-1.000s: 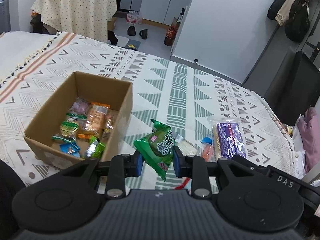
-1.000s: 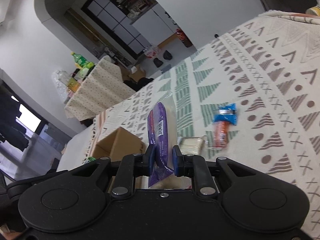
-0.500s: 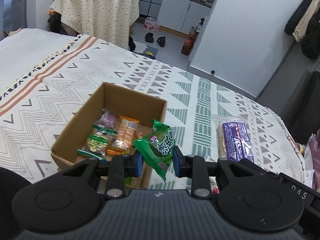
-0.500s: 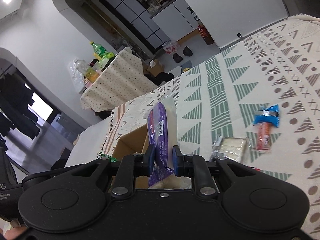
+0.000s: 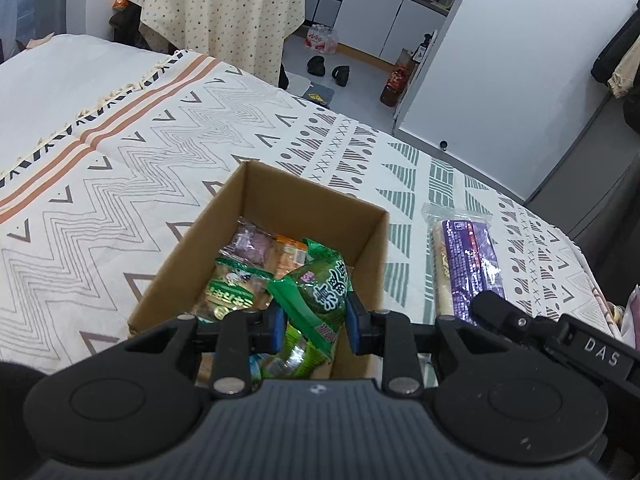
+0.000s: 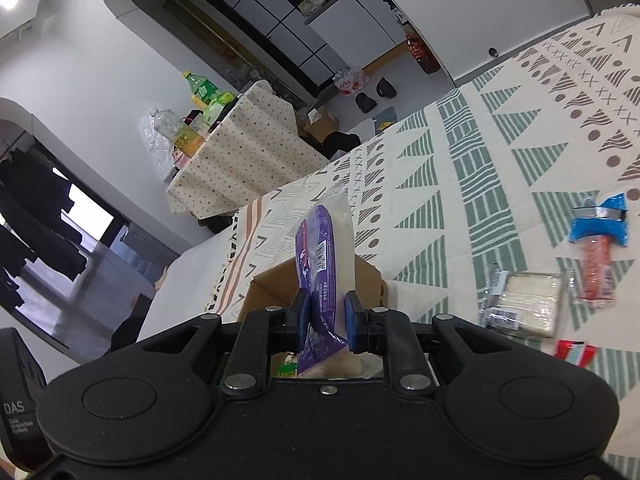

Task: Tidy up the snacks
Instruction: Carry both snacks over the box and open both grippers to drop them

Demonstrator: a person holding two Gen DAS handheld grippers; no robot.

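Note:
An open cardboard box [image 5: 372, 264] sits on the patterned blanket with several snack packets inside. My left gripper [image 5: 316, 326] hangs over the box's near end, shut on a green snack packet [image 5: 320, 288]. In the left wrist view a long purple packet [image 5: 468, 264] hovers just right of the box. My right gripper [image 6: 326, 316] is shut on that purple packet [image 6: 324, 248], which stands upright between the blue pads. Behind it shows the box [image 6: 272, 284]; its inside is mostly hidden in the right wrist view.
On the blanket to the right lie a clear-wrapped pale wafer pack [image 6: 520, 306], a blue-and-orange sausage stick [image 6: 598, 248] and a red packet [image 6: 572, 350]. A cloth-draped table [image 5: 224, 12] and a white wall [image 5: 500, 60] stand beyond the bed.
My left gripper has carried the green packet from beside the box to over its inside. My right gripper has brought the purple packet closer to the box.

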